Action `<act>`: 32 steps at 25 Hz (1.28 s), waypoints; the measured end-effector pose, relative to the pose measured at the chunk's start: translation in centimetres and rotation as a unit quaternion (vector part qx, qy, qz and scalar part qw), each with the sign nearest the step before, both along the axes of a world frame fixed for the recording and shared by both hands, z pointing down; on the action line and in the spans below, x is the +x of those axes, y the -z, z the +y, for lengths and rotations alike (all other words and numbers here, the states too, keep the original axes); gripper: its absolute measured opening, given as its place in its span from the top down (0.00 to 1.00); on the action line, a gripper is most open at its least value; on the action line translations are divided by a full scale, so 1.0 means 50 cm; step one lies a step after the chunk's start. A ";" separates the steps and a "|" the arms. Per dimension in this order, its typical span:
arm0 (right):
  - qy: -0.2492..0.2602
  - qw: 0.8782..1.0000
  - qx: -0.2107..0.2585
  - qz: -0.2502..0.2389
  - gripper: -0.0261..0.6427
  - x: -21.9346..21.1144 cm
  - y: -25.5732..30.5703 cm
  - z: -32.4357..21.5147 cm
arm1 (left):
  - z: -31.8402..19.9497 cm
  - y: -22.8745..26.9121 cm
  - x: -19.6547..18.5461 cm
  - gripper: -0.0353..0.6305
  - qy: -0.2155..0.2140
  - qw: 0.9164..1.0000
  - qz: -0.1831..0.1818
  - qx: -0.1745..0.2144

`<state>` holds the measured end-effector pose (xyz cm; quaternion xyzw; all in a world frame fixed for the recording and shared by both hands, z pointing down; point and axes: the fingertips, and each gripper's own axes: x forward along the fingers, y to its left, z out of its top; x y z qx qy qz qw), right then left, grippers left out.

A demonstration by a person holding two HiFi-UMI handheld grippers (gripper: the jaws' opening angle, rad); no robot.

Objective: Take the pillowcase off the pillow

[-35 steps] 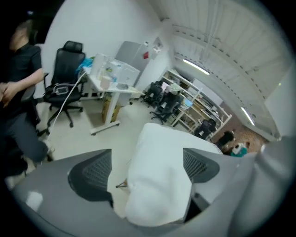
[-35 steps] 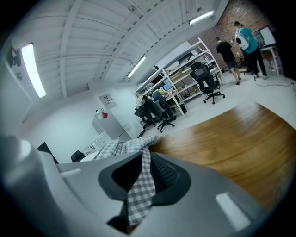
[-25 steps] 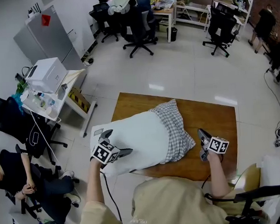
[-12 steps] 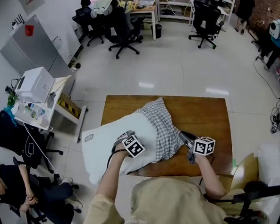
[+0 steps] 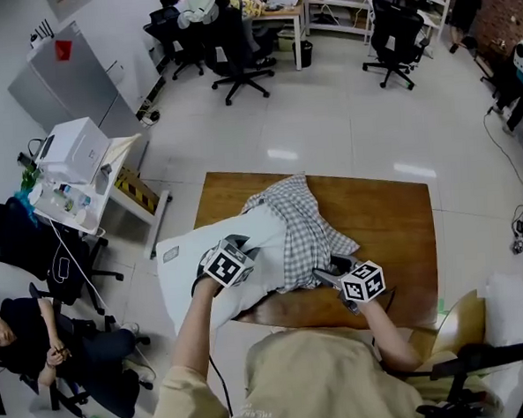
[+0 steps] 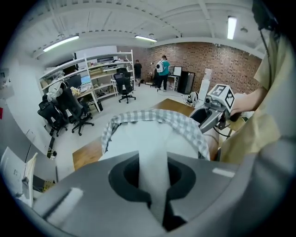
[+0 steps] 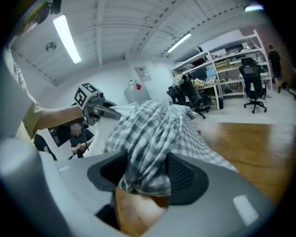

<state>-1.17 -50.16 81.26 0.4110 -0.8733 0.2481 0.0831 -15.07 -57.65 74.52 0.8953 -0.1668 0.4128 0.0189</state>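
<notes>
Pillow (image 5: pixel 184 272) overhangs the desk (image 5: pixel 391 231) at eight o'clock. Left tool (image 5: pixel 239 244) pinches it. Right tool (image 5: pixel 324 276), jaws just opening around the pillowcase (image 5: pixel 300 226), should reclamp and pull toward two o'clock.

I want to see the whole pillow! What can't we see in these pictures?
- Far end of the pillow: head view, the checked pillowcase covers it.
- Near edge of the table: head view, the person's shoulders hide it.
- Things on the white side desk: head view, too small to name.
- Tabletop in the right gripper view: blurred.
</notes>
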 end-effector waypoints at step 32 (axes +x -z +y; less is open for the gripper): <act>-0.007 0.997 -0.075 0.033 0.56 0.084 0.030 -0.290 | 0.166 0.062 0.067 0.92 -0.107 0.992 0.068 0.002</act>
